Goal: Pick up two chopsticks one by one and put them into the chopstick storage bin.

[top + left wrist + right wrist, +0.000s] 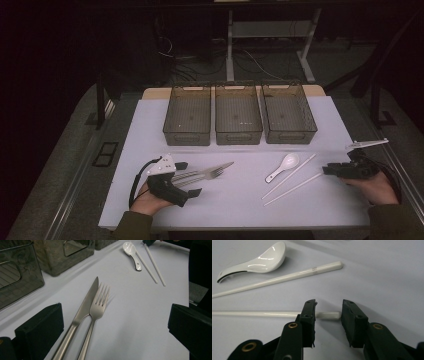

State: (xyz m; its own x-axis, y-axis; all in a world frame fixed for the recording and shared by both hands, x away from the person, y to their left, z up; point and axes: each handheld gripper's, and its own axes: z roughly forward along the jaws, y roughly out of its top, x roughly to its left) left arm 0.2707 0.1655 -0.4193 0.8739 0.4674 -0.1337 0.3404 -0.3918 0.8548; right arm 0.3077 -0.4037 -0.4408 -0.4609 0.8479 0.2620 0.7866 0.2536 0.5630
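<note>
Your right gripper (328,315) sits at the right edge of the high view, low over the white table cover (240,200), with its jaws parted and holding nothing. In the right gripper view the thick end of the nearer chopstick (274,314) lies just ahead of the gap, partly behind the left jaw, and it does not look to be touching either jaw. Its long axis runs straight off to the left of that frame, crosswise to the way the jaws point — so my guess is that a short push forward would put the tip between them. The other chopstick (279,278) and the white spoon (254,262) lie beyond it, in the upper left of that view.

Your left gripper (172,182) is at the lower left of the high view, jaws spread wide and empty. The knife (83,312) and fork (96,312) lie side by side between them — handles toward you, tips pointing up the left gripper view, so their length runs along the jaws, not across.

Three dark bins (238,114) stand in a row at the top centre of the high view, well apart from all the cutlery.
</note>
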